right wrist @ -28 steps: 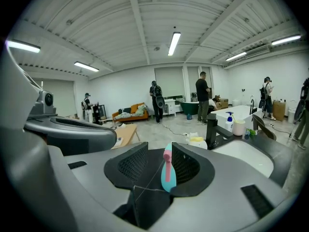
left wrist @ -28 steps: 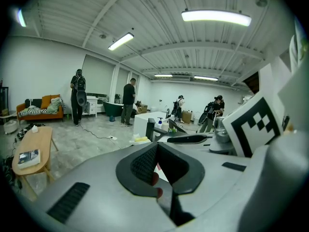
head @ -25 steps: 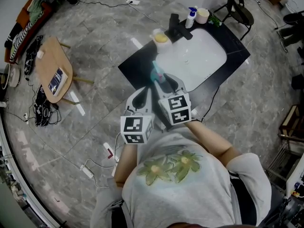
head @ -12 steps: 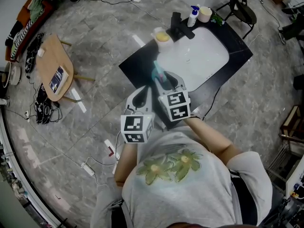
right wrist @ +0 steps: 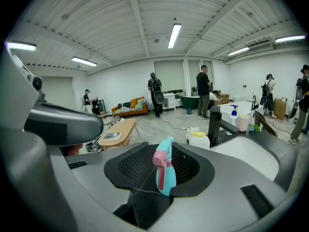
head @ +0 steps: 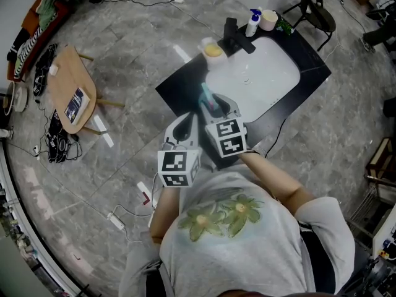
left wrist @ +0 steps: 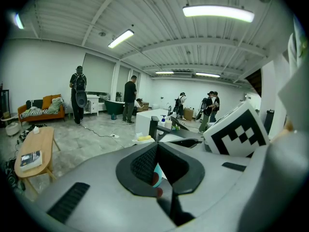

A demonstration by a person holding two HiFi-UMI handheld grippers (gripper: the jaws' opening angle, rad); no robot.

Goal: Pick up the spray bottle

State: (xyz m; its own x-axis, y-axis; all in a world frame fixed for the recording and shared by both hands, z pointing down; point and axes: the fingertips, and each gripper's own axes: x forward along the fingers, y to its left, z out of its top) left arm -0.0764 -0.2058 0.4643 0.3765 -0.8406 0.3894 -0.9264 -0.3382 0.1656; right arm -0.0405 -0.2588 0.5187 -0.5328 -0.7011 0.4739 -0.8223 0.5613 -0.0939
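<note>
Two jaws of the right gripper (right wrist: pixel 161 162) stand apart around the spray bottle (right wrist: pixel 165 178), which is upright on the black counter (head: pixel 175 90) beside the white sink (head: pixel 260 79). The approach seems complete. Next the jaws must close on its smooth teal plastic body, under the pink head. The left gripper (left wrist: pixel 155 164) is slightly open, holding nothing.

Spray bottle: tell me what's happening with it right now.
A person stands at the black counter with the sink, a gripper in each hand. The right gripper is around the spray bottle: its jaws are apart with the bottle upright between them, not yet clamped. The left gripper hangs alongside, jaws apart and empty, aimed at the same bottle.
</note>
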